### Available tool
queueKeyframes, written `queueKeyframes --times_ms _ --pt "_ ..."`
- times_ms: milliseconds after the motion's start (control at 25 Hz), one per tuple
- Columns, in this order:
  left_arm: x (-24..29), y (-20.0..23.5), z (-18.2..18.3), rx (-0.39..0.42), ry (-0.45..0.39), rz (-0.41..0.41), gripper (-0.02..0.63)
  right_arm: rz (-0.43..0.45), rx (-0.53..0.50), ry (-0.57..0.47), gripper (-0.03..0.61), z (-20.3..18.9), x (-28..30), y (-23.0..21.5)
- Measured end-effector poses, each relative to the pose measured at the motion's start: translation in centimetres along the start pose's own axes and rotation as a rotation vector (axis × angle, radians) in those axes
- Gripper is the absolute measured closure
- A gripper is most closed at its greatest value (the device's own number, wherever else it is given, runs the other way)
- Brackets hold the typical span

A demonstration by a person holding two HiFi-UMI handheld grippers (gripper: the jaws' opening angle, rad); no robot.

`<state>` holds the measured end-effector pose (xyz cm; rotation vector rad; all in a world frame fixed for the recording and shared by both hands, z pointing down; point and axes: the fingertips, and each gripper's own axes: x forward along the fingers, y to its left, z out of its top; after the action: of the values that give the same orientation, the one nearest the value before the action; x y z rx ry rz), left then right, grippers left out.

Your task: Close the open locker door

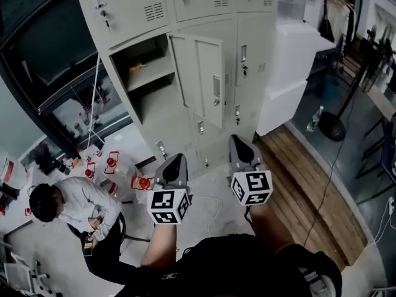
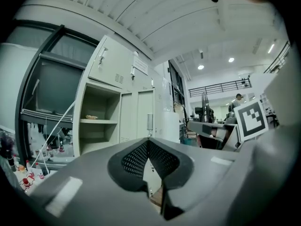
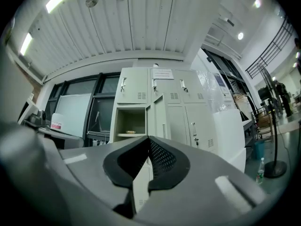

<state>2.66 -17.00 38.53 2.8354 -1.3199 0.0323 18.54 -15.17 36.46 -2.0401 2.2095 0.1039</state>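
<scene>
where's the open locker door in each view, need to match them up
Head view: open locker door upper centre, swung out.
Left gripper view: the door at centre, facing the camera.
Right gripper view: the door at centre, nearly edge-on.
Shared landmark: open compartment with a shelf, just left of the door in every view.

- Grey left gripper [image 1: 177,158] with black meshed pads: jaws pressed together, empty.
- Grey right gripper [image 1: 237,138]: jaws together, empty, held beside the left.

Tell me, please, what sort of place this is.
Probably a workshop or lab hall: a bank of grey metal lockers, one locker door open, and a person working beside red items on the floor.
</scene>
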Motion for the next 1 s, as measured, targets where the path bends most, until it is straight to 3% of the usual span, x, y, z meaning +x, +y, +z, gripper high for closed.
queueKeyframes --times_ms 400,800,840,920,1000 --pt "9.6 0.5 1.3 0.008 0.017 0.084 0.614 0.094 0.021 0.015 0.568 -0.1 8.1 -6.6" --pt "13.5 1.4 1.2 0.031 0.03 0.069 0.614 0.158 0.034 -0.009 0.563 0.7 11.9 -7.5" --pt "13.7 1.6 1.3 0.029 0.028 0.067 0.614 0.178 0.043 -0.017 0.546 0.8 12.1 -7.4" --pt "14.0 2.0 1.5 0.028 0.026 0.065 0.614 0.21 0.056 -0.022 0.428 1.0 12.9 -7.3" --pt "14.1 2.4 1.7 0.029 0.022 0.066 0.614 0.225 0.045 0.003 0.397 0.7 13.9 -7.2"
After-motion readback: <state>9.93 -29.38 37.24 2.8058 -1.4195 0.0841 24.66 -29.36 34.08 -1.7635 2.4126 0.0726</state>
